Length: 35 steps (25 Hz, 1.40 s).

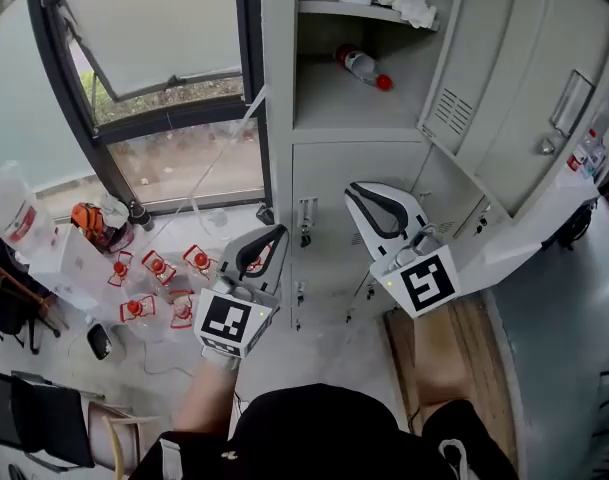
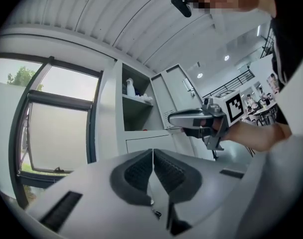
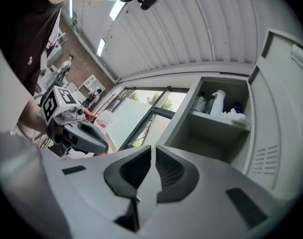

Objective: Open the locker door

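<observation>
Left gripper [image 1: 268,234]: pads pressed together with nothing between them; held low over the floor, tips aimed toward the locker [image 1: 278,88]; it shows at the left of the right gripper view, apart from the other tool.

Right gripper [image 1: 356,192]: pads together too, only a hairline seam between them, holding nothing; it hangs in front of the shut lower door [image 1: 329,173], close to it; no view shows contact.

Door [image 1: 514,98]: the upper door stands swung wide open to the right; its inner face, with vent slots and a handle [image 1: 572,102], shows in the head view.

Door against jaws: well apart from both grippers; it lies right of and beyond the right gripper's tips, and farther yet from the left gripper; in the right gripper view it fills the right edge, off to the side of the closed pads and not between them.

Compartment: open to view; a bottle [image 1: 362,66] with a red cap lies on its side on the bottom; on the shelf [image 1: 334,9] above stand a spray bottle [image 3: 218,101] and a white cloth [image 1: 412,8].

Window [image 1: 154,78]: left of the locker, dark-framed.

Floor: small red-topped pieces [image 1: 159,266] lie scattered below the window, left of the left gripper.
</observation>
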Tool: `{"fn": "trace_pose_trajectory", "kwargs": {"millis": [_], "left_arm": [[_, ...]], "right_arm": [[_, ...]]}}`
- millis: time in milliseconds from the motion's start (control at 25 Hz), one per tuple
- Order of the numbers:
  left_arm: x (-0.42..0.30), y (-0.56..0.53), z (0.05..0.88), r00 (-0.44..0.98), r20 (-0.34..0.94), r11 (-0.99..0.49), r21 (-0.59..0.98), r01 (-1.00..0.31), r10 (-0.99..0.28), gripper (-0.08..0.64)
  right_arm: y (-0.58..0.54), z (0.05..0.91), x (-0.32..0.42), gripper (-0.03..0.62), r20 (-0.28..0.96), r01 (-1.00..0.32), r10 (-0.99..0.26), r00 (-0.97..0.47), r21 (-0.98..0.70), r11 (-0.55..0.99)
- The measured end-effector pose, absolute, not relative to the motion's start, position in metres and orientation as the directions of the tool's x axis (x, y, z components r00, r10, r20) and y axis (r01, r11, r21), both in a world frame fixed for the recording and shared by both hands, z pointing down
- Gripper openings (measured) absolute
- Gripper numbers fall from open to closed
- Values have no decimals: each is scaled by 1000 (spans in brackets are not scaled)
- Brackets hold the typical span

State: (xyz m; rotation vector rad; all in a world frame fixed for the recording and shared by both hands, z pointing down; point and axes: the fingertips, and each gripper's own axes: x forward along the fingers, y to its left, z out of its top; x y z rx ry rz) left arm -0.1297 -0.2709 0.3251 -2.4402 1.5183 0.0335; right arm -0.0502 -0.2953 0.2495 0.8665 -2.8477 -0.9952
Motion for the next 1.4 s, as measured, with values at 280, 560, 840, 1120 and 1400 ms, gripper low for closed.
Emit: {"fn": "trace_pose_trajectory", "kwargs": {"millis": [280,560,840,1120,1400], "left_arm": [[-146,-263,332,410,-141,-378,-208,-902,-901,25],[-154,-258,343,388,-120,-362,-193,-912,-914,25],[-156,-254,356,380,-96,-360,-177,-916,-920,25],[-150,-257,366,390,-79,-374,-161,-913,-917,25],[-146,-263,371,400,-73,-386,-150,-910,-914,25]], "right_arm": [[-294,290,-58,46,-212,-532,-489,-846,385,754],[-291,321,-55,46,-220,-538,-494,-841,252,804],[-287,337,-54,46,-204,-543,-505,-838,223,810],[-287,343,-51,46,-196,-549,-515,-834,218,807],[-290,348,-49,46,-181,-555,-525,-831,225,801]]}}
